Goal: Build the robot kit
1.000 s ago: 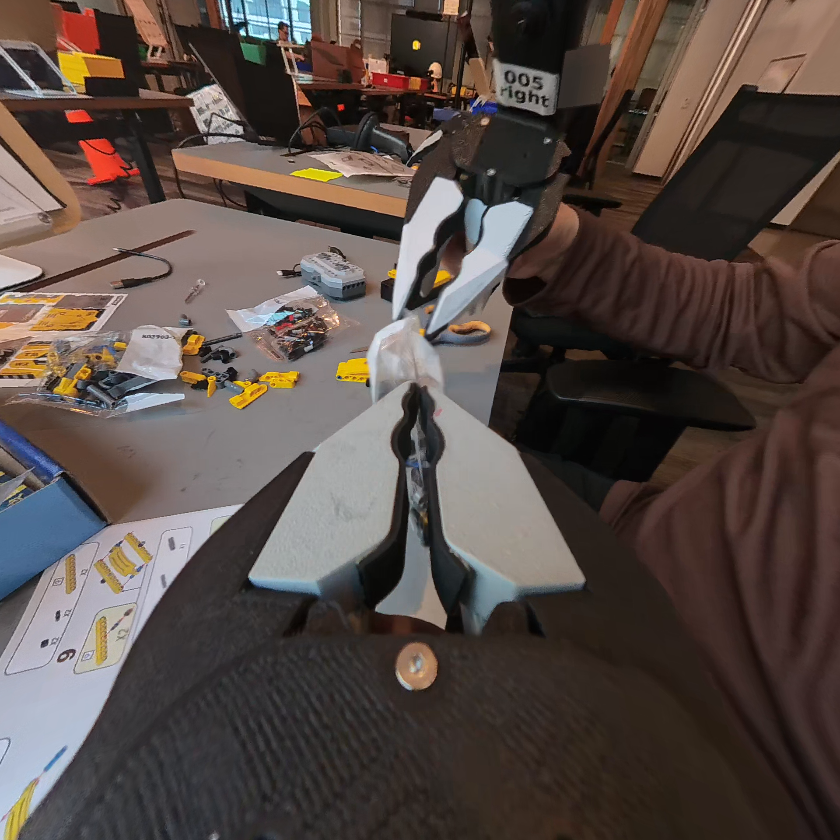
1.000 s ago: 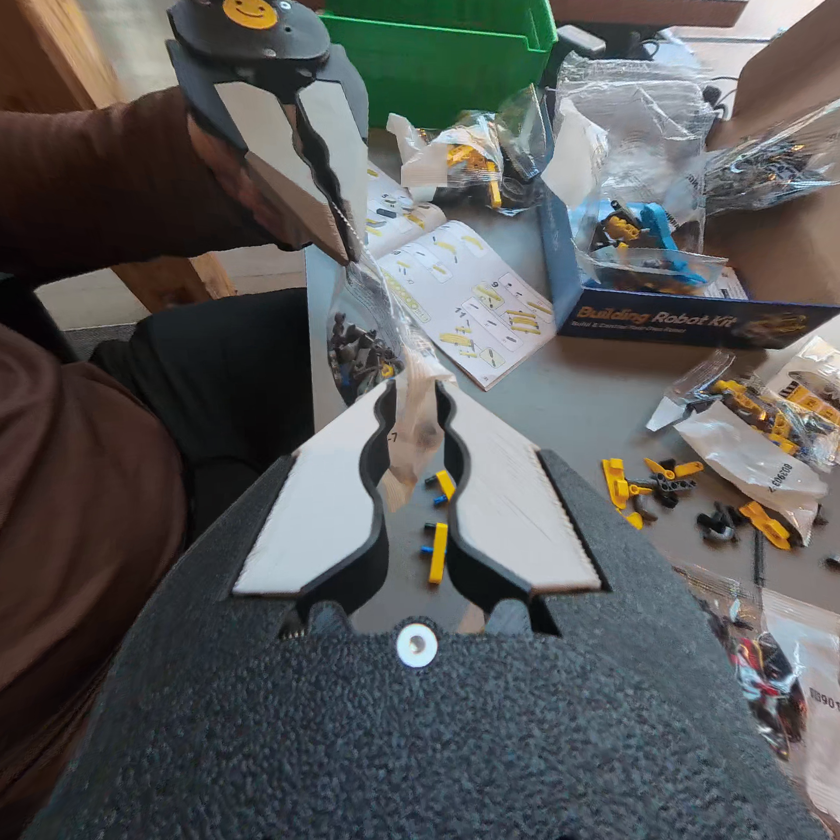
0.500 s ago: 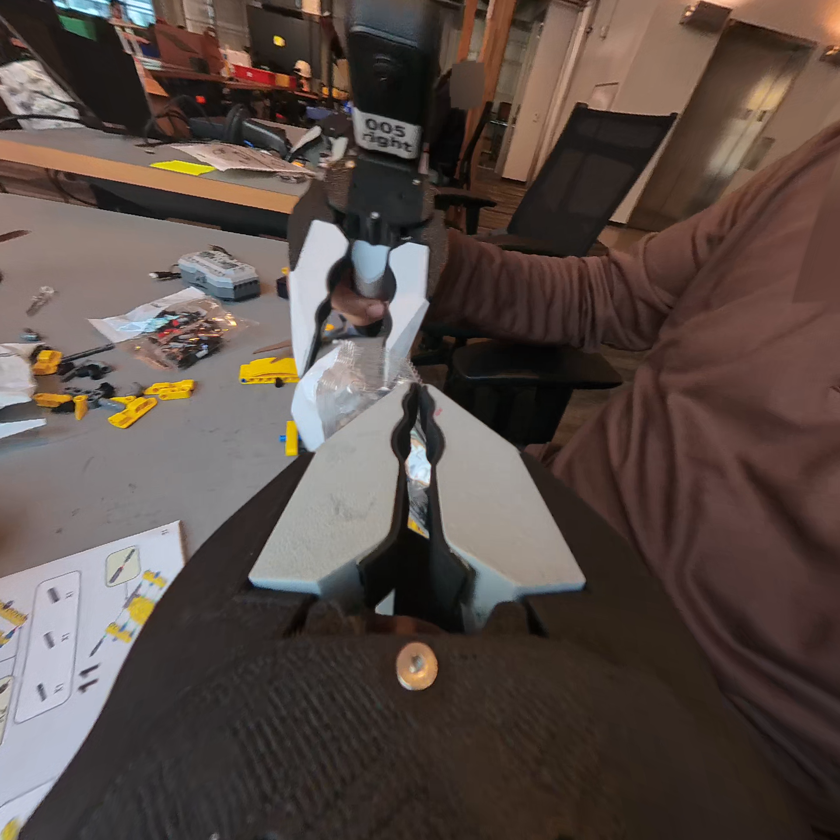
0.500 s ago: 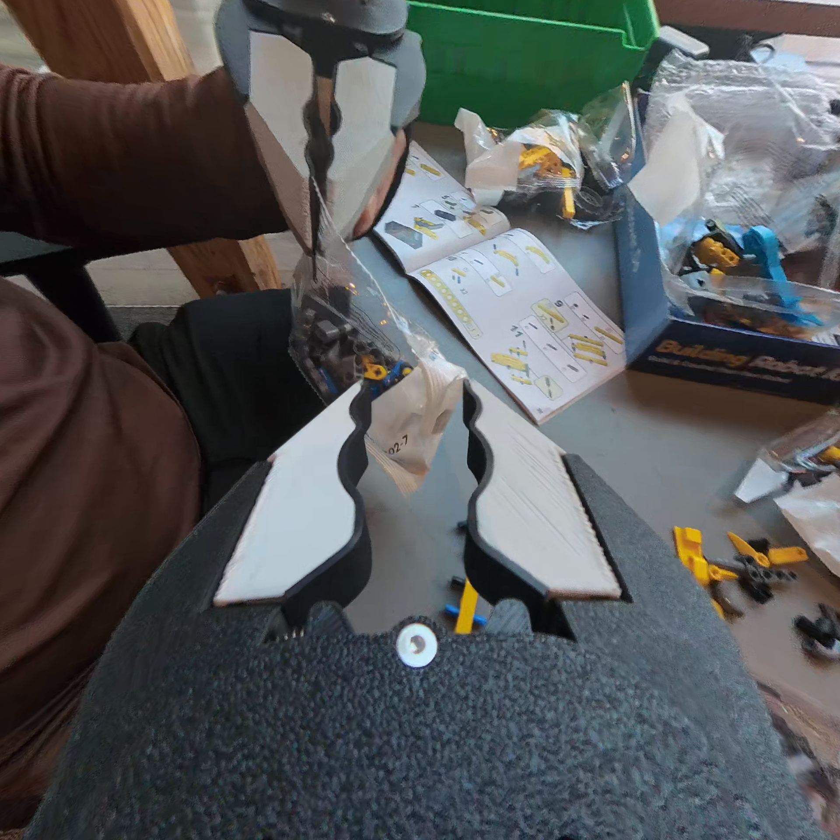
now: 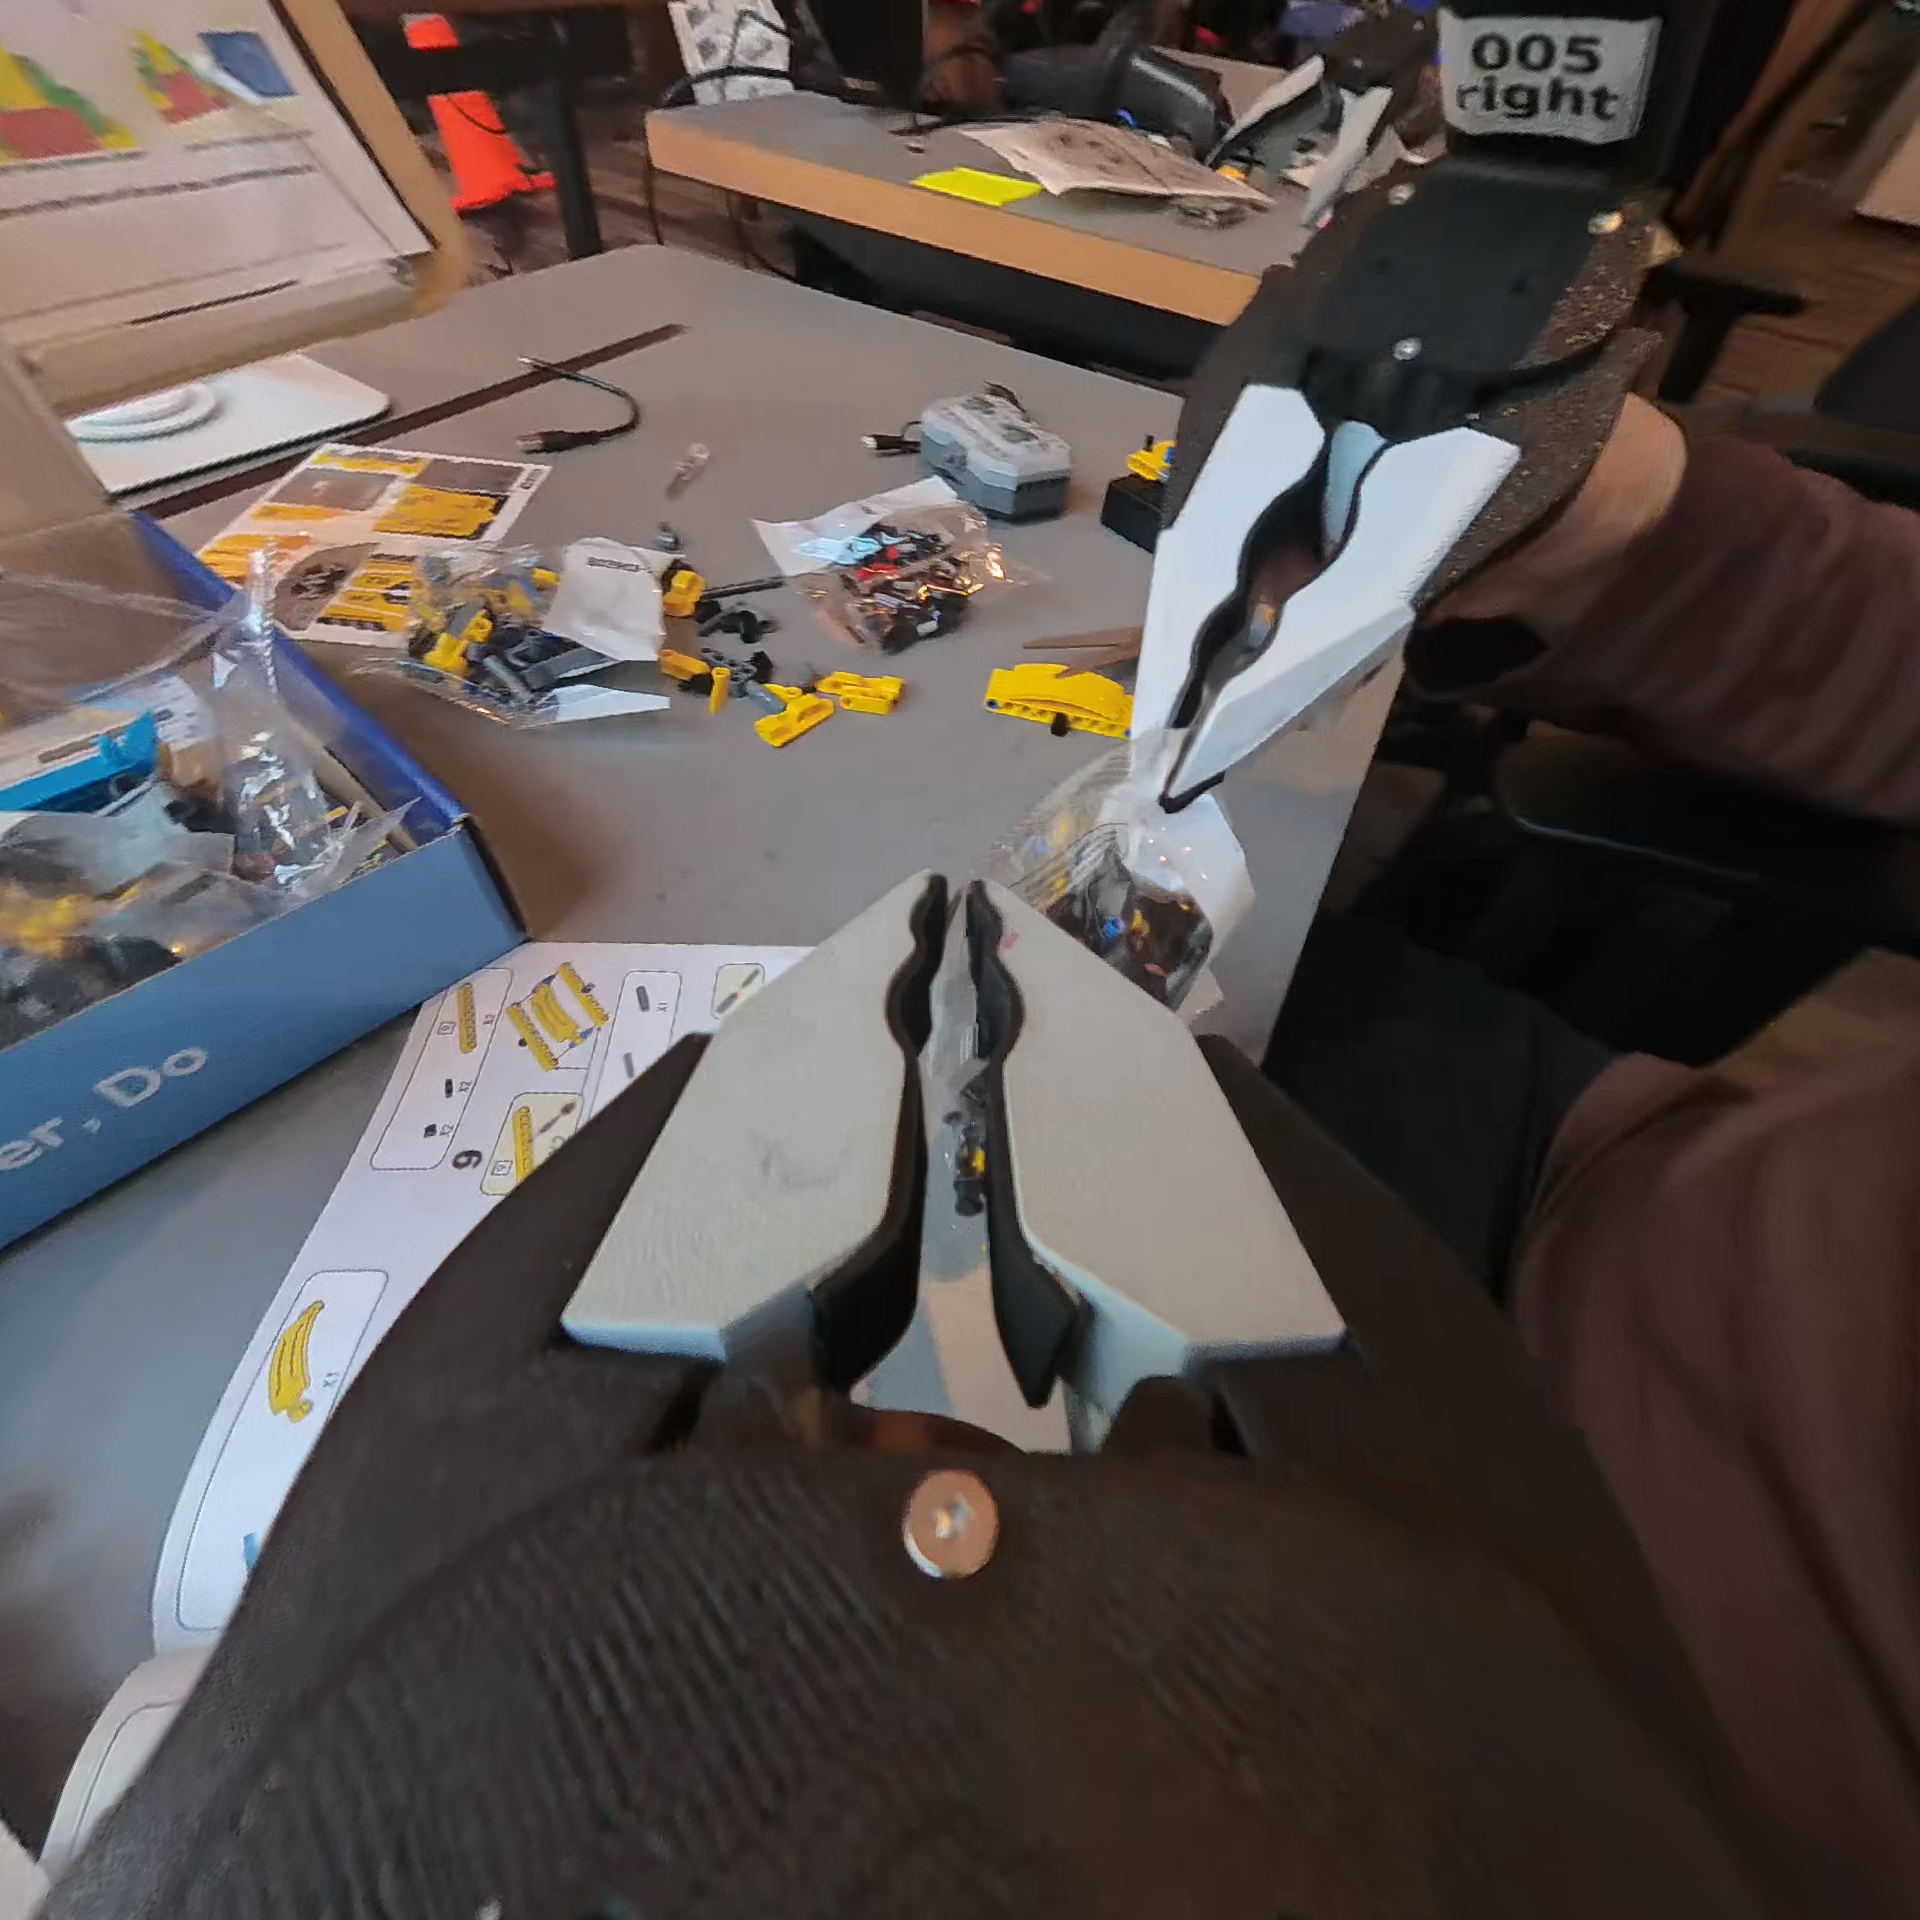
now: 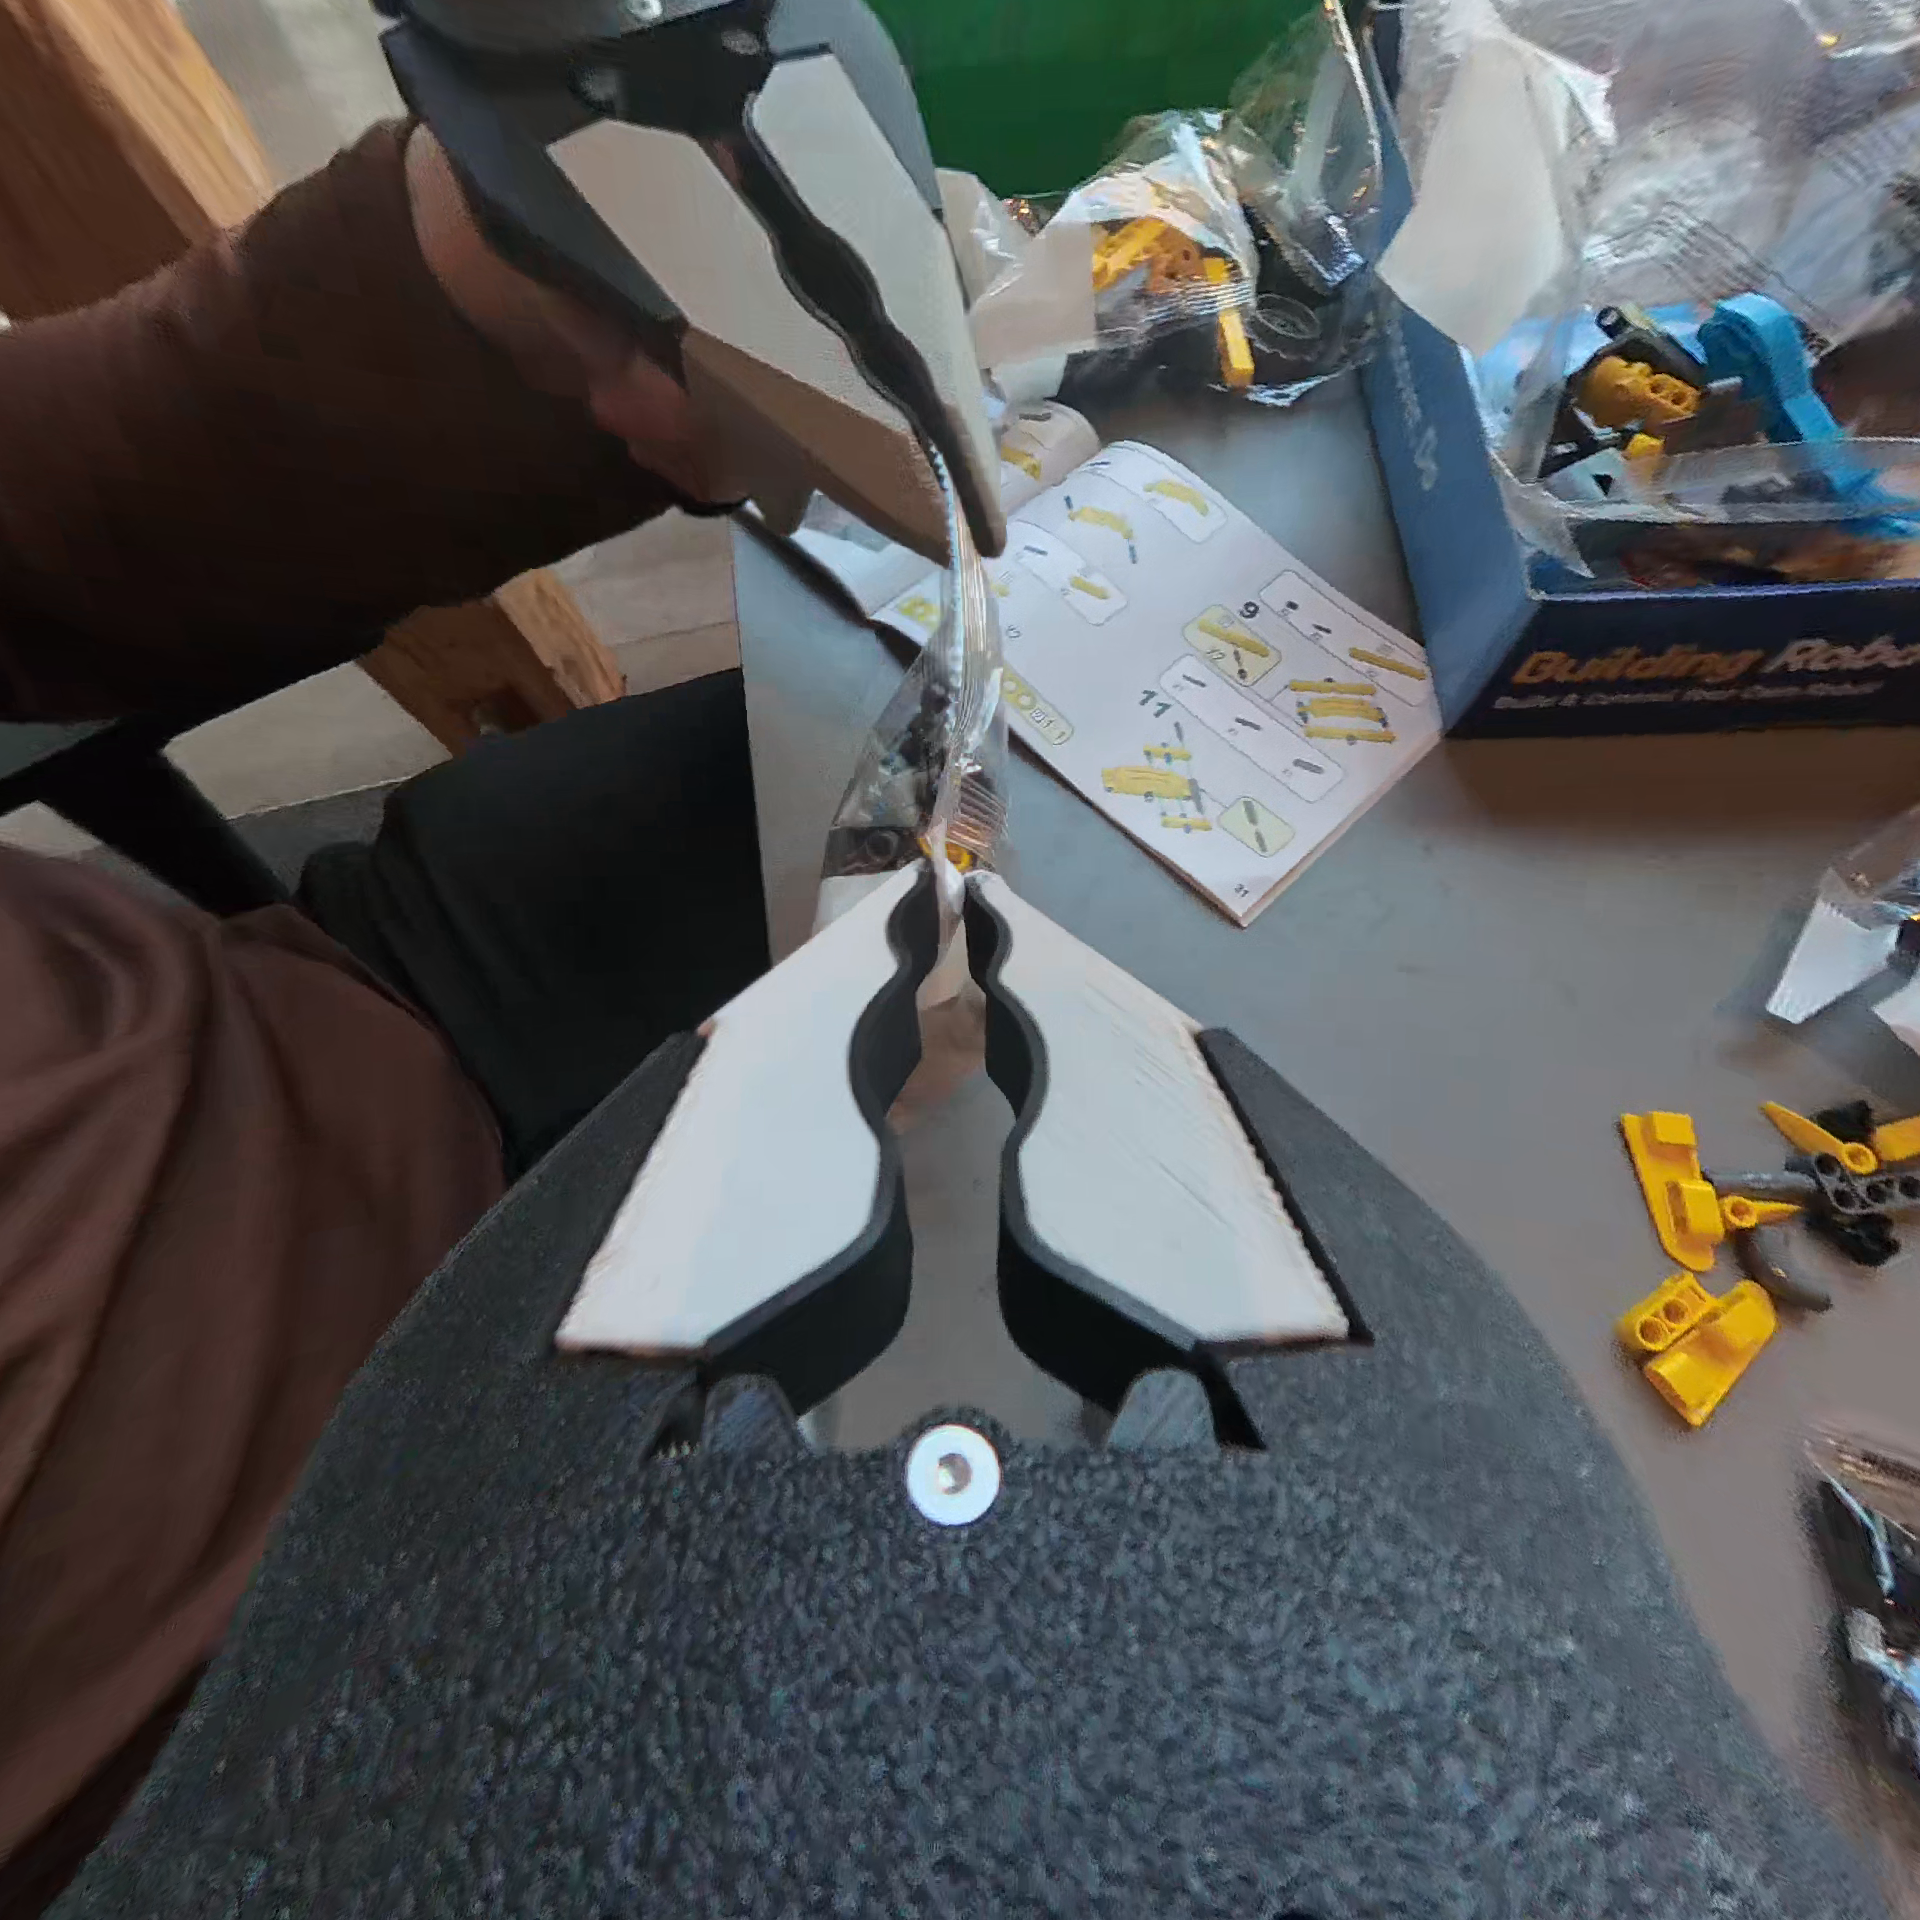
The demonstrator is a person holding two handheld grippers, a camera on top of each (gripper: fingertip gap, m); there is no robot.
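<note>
A small clear plastic bag (image 6: 928,750) of dark and yellow building pieces hangs in the air between my two grippers, near the table's front edge. My left gripper (image 5: 956,896) is shut on one end of the bag, and its film shows in the gap between the jaws. In the right wrist view the left gripper (image 6: 968,540) pinches the bag's top. My right gripper (image 6: 945,881) is shut on the bag's white lower end. In the left wrist view the right gripper (image 5: 1172,781) grips the bag (image 5: 1127,899) from above.
A blue cardboard box (image 5: 260,987) full of bagged parts stands on the grey table (image 5: 748,821). An open instruction booklet (image 6: 1195,707) lies beside it. Loose yellow pieces (image 6: 1683,1195), more part bags (image 5: 904,582) and a grey module (image 5: 997,457) lie farther out. A person's sleeves flank the grippers. Tip to tip, the grippers are about 7 centimetres apart.
My right gripper was open around the bag's white end and has shut on it. The bag is now drawn out between the two grippers. The left gripper stayed shut.
</note>
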